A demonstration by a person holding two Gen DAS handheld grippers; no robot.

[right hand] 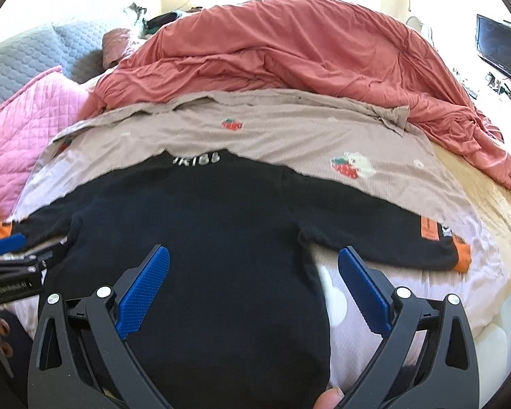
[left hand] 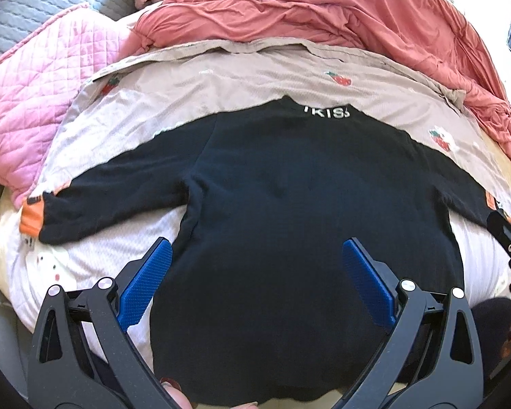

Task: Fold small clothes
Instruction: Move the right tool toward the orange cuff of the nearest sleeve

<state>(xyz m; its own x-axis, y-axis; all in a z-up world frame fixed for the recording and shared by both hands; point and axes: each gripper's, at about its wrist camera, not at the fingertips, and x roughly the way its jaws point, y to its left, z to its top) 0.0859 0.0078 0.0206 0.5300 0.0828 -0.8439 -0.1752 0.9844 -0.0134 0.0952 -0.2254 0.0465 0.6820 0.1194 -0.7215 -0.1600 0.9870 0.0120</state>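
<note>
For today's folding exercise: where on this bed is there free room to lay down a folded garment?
The free patches are the pale sheet below the black sweater's right sleeve, and the strawberry-print cloth between its collar and the red duvet. It is crowded beyond: the duvet and the pink quilted pillow.

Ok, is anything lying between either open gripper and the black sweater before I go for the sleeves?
Nothing visible. The black sweater lies spread flat on the strawberry-print blanket, with nothing on top of it. The left gripper and right gripper both hang open directly over its lower body, and both orange-cuffed sleeves lie uncovered.
</note>
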